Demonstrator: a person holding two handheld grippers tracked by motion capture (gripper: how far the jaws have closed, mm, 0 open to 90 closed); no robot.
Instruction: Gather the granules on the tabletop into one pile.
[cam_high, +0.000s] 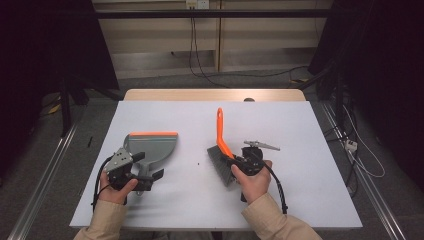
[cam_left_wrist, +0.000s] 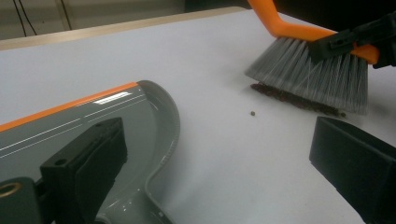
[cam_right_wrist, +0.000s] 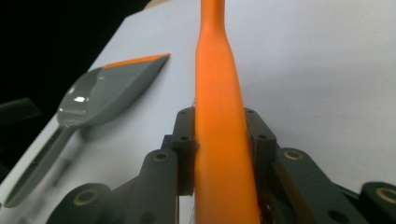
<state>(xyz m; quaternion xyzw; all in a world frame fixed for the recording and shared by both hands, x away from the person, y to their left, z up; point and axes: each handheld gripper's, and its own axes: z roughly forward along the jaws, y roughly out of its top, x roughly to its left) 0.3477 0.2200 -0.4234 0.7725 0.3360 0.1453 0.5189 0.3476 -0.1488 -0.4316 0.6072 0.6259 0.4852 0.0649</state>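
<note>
Sweeping step. The worktop (cam_high: 300, 165) stood on a grey floor before a pale wall. The dustpan (cam_high: 150, 145) lay left of the brush (cam_high: 222, 155), apart. Right gripper (cam_high: 235, 162) jaws were clamped on the brush's orange handle; left gripper (cam_high: 147, 177) jaws stood open astride the dustpan handle. Next, probably: push the crumbs (cam_left_wrist: 294, 99) beneath the bristles leftward.

Table (cam_high: 300, 200): dustpan (cam_high: 152, 146) on the left half, brush (cam_high: 221, 155) on the right half, well apart. Brush bristles rest on the table; a line of crumbs (cam_left_wrist: 294, 99) lies just under them, one stray crumb (cam_left_wrist: 252, 113) between brush and dustpan. Dustpan's lip edge faces the far side.
</note>
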